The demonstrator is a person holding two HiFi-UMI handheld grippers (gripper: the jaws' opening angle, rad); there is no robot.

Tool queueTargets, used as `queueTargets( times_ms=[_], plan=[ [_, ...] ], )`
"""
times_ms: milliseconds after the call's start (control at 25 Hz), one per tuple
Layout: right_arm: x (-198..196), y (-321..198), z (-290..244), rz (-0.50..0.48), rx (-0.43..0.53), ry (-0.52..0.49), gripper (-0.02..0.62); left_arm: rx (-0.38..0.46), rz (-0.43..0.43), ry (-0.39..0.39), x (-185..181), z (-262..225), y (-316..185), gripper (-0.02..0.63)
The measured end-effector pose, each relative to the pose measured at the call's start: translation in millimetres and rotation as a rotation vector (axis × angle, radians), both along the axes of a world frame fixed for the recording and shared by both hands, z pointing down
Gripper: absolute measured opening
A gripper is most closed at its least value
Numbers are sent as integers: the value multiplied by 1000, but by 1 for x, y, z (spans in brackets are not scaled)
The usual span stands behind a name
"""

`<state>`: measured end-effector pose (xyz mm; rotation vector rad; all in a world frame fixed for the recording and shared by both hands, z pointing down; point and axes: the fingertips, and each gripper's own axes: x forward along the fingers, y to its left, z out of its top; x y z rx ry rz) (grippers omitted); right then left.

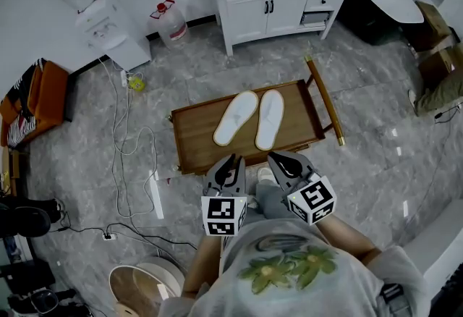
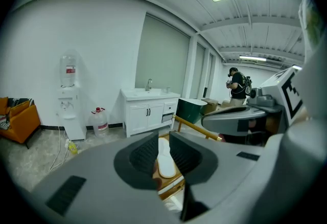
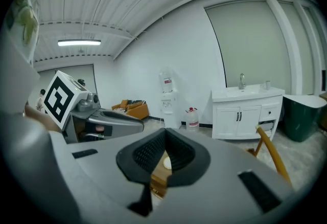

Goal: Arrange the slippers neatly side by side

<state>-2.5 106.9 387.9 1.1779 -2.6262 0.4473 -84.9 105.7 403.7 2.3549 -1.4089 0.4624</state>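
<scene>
On the wooden tabletop (image 1: pixel 199 131), the left white slipper (image 1: pixel 236 118) lies flat and slanted, its far end just beside the straighter right white slipper (image 1: pixel 270 119); their near ends splay apart.

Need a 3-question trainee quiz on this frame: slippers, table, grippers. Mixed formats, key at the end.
1. True or false: the right gripper holds a slipper.
2. Where do the two white slippers lie? A) on the floor B) on the wooden table C) on the white vanity cabinet
3. Which gripper's jaws stand slightly apart?
Key: 1 false, its jaws are together with nothing between them. 2 B. 3 the left gripper.
</scene>
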Motion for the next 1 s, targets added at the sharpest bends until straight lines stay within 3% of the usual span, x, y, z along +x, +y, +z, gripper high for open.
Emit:
queueTargets(
  times_ms=[120,360,1000],
  plan=[
    [3,-19,3,-16,-9,-1,6,-14,27,-31,7,6,-19,137],
    [8,-53,9,-49,-20,-5,6,-2,54,-126,13,18,-56,200],
    [25,-118,52,-88,-83,3,6,-84,67,-243,18,82,-111,236]
  ],
)
